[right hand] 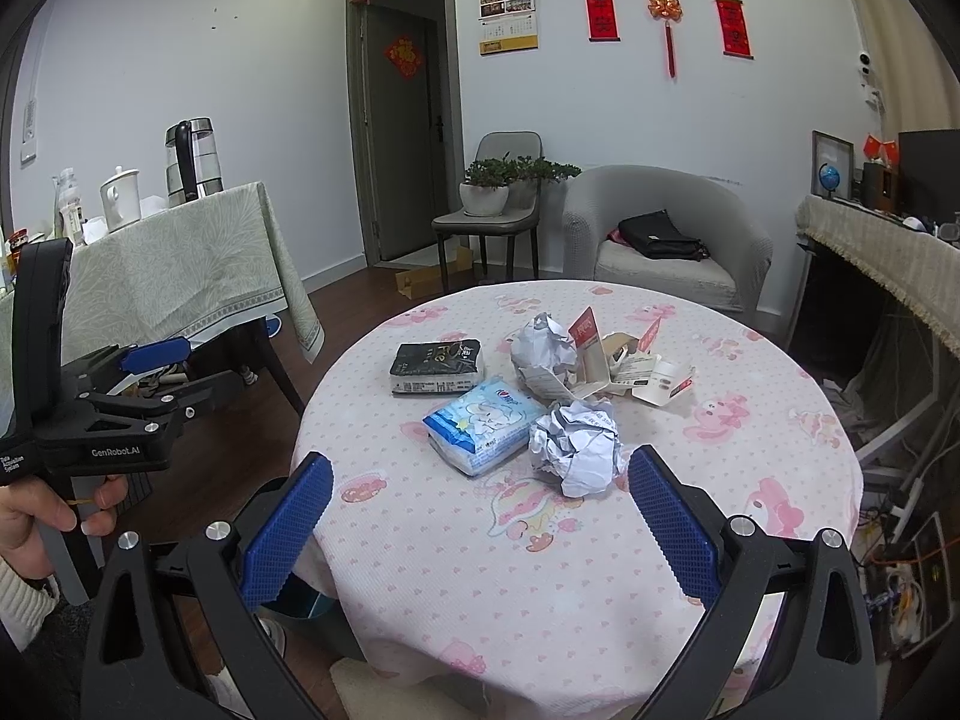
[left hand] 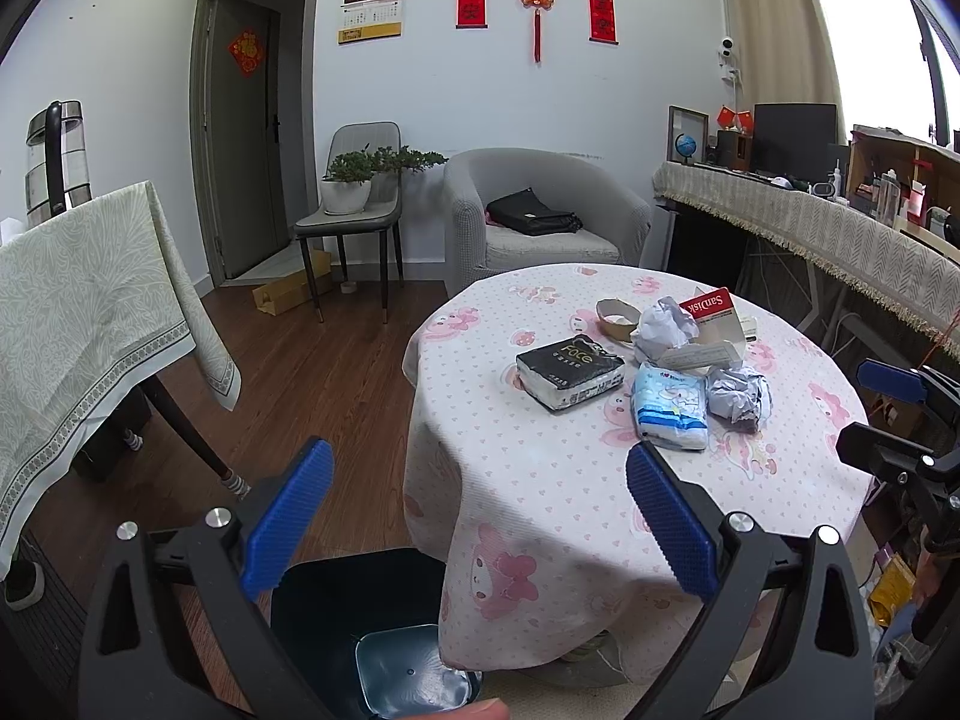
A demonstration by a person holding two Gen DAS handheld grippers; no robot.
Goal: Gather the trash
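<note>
Round table [right hand: 600,570]; both grippers' fingers [right hand: 288,525] spread.

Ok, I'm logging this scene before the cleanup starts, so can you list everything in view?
round table: 1, pink-print cloth, centre
crumpled paper balls: 2, white, one near the front edge of the pile, one behind it
blue tissue pack: 1, left of the near ball
black tissue pack: 1, further left and back
torn card packaging: several pieces, white and red, right rear of the pile
tape roll: 1, brown, rear of the pile
trash bin: 1, dark, on the floor beside the table
armchair: 1, grey, holding a black bag
potted plant: 1, on a grey chair
side table: 1, green cloth, kettle on top
left gripper: open, empty
right gripper: open, empty
</note>
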